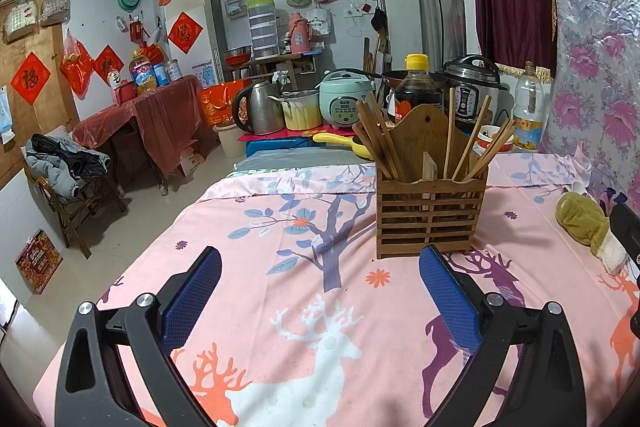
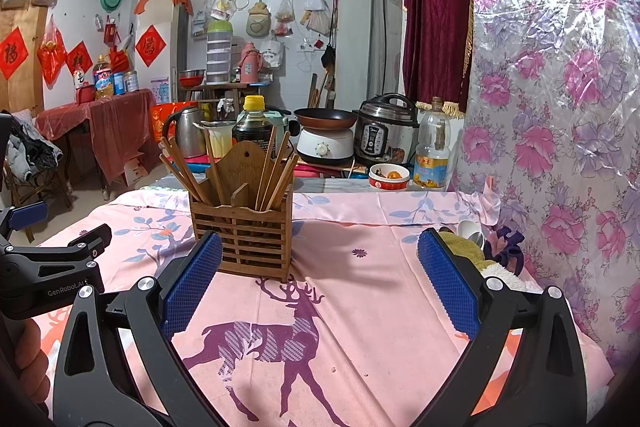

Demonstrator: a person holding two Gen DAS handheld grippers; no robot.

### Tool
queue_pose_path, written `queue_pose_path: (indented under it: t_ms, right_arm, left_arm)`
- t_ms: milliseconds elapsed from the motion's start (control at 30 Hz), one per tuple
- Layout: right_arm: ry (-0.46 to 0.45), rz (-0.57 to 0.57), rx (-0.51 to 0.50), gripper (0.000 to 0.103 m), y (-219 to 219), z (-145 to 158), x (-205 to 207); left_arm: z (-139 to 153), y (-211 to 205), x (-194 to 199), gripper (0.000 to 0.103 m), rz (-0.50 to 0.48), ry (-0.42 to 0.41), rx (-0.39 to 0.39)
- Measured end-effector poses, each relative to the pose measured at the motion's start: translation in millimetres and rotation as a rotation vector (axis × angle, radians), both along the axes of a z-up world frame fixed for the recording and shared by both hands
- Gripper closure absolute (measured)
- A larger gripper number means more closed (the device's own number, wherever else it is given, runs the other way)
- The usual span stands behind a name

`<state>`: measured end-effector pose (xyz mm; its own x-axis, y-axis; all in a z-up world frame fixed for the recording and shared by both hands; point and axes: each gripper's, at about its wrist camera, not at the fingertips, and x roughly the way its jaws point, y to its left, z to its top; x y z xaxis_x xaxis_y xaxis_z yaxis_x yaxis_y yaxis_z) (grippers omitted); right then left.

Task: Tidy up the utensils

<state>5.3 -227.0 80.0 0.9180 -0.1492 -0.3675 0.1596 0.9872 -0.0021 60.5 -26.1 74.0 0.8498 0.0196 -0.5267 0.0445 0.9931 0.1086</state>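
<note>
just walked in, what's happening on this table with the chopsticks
A person holds a claw in each hand; the left claw and right claw are open and empty above the pink deer cloth. The wooden holder already has chopsticks standing in it. Spoons lie on a towel at right.

Both claws share one build: the left claw (image 1: pixel 320 291) and right claw (image 2: pixel 320 279) have black angular arms with cut-out slots, silver screw heads and blue textured pads (image 2: pixel 192 279). White "GenRobot.AI" lettering and bare skin show at lower left of the right wrist view.
</note>
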Motion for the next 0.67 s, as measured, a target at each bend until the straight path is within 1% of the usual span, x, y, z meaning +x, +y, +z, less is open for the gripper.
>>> queue_pose_path:
  t_ms: [467,567,667]
  right_arm:
    - [0.001,-0.001,-0.002,0.008,-0.4,-0.3,0.3]
    - [0.000,0.000,-0.001,0.008,-0.6,-0.2,0.1]
    - [-0.001,0.000,-0.001,0.008,1.0,-0.6,-0.2]
  left_arm:
    - [0.6,-1.0,-0.8,0.006,-0.004,-0.006,0.002]
    - [-3.1,-1.1,-4.1,0.006,-0.004,-0.019,0.019]
    - [-6.3,-0.5,-4.9,0.006,-0.010,-0.013,0.017]
